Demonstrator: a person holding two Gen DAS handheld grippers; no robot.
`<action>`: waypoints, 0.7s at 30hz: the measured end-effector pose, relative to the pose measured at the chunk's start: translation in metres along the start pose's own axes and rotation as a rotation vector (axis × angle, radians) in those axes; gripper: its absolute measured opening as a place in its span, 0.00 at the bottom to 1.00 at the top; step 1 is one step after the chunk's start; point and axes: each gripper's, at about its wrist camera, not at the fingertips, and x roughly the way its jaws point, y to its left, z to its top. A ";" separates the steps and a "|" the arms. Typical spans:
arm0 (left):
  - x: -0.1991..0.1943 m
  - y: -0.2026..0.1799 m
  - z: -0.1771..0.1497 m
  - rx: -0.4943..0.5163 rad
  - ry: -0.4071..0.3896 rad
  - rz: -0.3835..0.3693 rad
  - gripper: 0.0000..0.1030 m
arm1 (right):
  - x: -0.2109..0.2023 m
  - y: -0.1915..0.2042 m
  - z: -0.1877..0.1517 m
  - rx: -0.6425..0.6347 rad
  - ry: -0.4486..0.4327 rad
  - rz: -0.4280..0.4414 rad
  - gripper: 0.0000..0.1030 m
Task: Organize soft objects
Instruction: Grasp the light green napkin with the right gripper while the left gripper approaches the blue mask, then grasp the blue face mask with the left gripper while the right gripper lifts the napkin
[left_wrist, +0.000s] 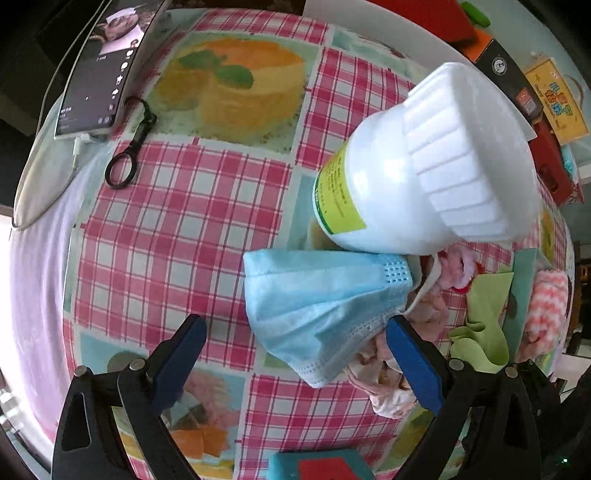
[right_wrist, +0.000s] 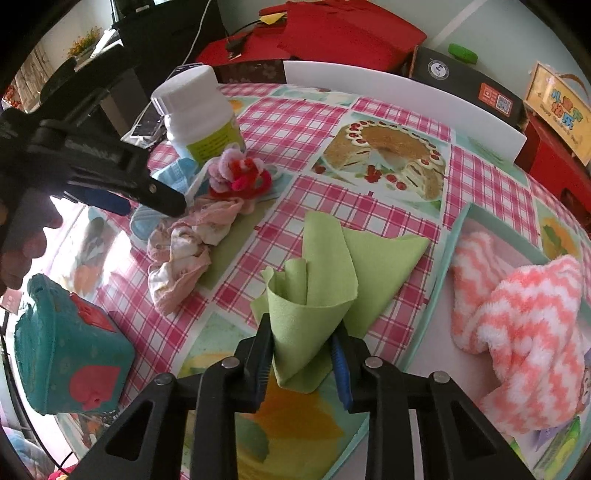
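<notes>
Tablecloth (right_wrist: 295, 122): pink-checked, printed with cake pictures; it covers the whole work surface and carries everything listed below.
Tray (right_wrist: 441, 258): pale teal rim, at the right of the table; it holds the pink-and-white fleece (right_wrist: 524, 317), piled loosely inside.
Green cloth (right_wrist: 325, 273): partly flat on the tablecloth just left of the tray, its near corner bunched and lifted into a cone.
Right gripper (right_wrist: 301, 354): both fingers pressed against the bunched corner of the green cloth, clamping it.
Left gripper (left_wrist: 295, 354): fingers spread wide apart, holding nothing; its right finger (left_wrist: 413, 365) sits at the edge of the face mask.
White bottle (left_wrist: 417, 173): ribbed cap, yellow-green label; it stands on the table just behind the mask.
Face mask (left_wrist: 317, 306): blue, pleated, lying crumpled between the bottle and the left gripper.
Pink garment (right_wrist: 184, 251): crumpled on the tablecloth, beside the mask and left of the green cloth.
Teal box (right_wrist: 70, 354): red heart on its side, at the near left edge.
Fuzzy ornament (right_wrist: 236, 173): pink and red, in front of the bottle.
Phone (left_wrist: 99, 70): screen lit, cable attached, at the far left corner.
Black clip (left_wrist: 129, 147): ringed, just beside the phone.
</notes>
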 end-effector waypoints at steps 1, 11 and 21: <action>0.000 -0.002 0.001 0.003 -0.005 -0.002 0.89 | 0.000 0.000 0.000 0.002 0.000 -0.001 0.29; -0.006 -0.011 -0.008 0.005 -0.059 0.012 0.32 | -0.004 -0.004 -0.003 0.015 -0.004 -0.001 0.24; -0.018 0.004 -0.037 -0.062 -0.126 -0.056 0.14 | -0.008 -0.009 -0.005 0.035 -0.007 0.018 0.14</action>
